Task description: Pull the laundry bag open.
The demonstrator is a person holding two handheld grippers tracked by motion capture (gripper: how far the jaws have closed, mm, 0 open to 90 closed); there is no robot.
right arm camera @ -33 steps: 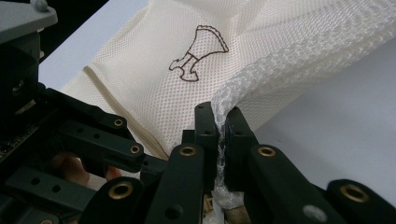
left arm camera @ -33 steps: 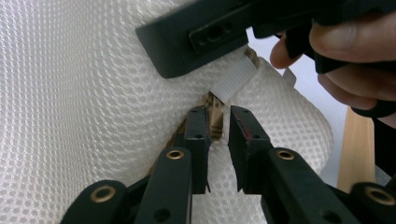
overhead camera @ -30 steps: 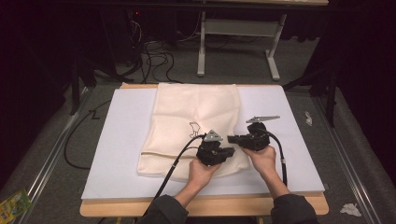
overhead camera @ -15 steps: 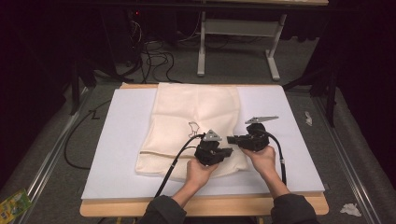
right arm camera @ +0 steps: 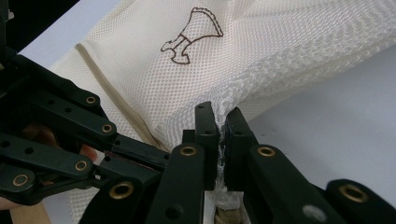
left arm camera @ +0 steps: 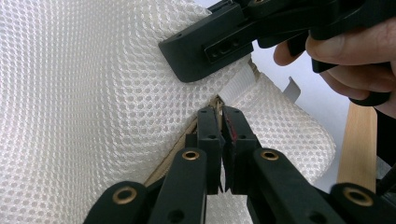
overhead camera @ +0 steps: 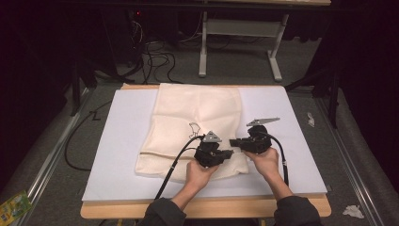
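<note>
Mesh bag [overhead camera: 197, 127] lies lengthwise on the white board [overhead camera: 122, 141], zip edge nearest the person; both the left gripper [overhead camera: 229, 153] and right gripper [overhead camera: 234, 142] pinch its near-right corner.

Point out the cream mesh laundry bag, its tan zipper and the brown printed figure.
Cream mesh laundry bag [overhead camera: 197, 108], high view, upper panel.
Tan zipper [right arm camera: 114, 95], right gripper view, mid-length.
Brown printed figure [right arm camera: 191, 35], right gripper view, its middle.

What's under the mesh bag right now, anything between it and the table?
The mesh bag lies on a white sheet that covers the wooden table. Both tools, left and right, pinch its near edge. Anything beneath or inside the bag is hidden.
</note>
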